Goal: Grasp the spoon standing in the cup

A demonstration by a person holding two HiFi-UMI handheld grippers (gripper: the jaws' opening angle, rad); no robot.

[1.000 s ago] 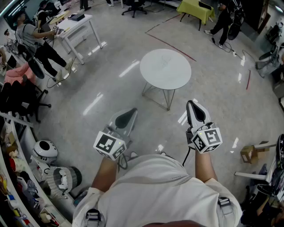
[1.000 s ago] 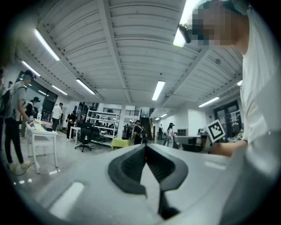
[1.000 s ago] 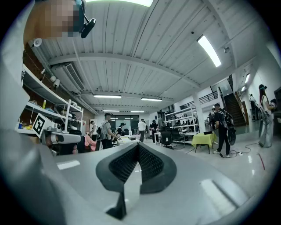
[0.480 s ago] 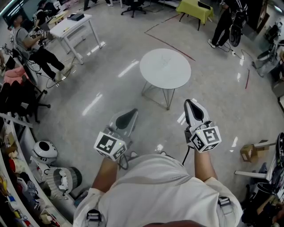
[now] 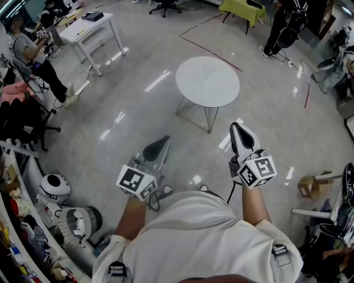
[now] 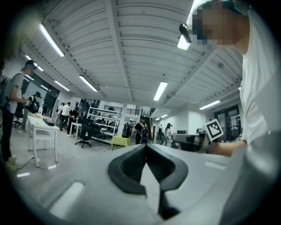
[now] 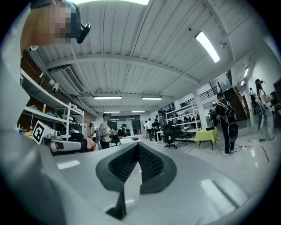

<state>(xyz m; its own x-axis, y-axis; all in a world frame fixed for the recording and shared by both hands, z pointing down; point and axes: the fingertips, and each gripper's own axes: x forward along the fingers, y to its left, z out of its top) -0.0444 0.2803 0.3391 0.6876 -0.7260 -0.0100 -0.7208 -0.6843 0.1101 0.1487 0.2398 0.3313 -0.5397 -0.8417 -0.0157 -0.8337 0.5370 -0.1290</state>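
Note:
No cup and no spoon show in any view. In the head view a person holds both grippers close to the chest, above the floor. My left gripper is shut, tips meeting, with nothing between them; its tip is also seen at my left gripper. My right gripper is shut and empty too, shown again as my right gripper. Both point forward toward a round white table, whose top looks bare and which stands a good way ahead of them.
A white desk with people beside it stands far left. A yellow-green table is at the back, a person near it. Shelves and clutter line the left edge; a cardboard box lies on the floor at right.
The grippers stay shut and nearly still. The view has shifted slightly, so the round table sits a little higher and further right; the people at the left desk have moved.

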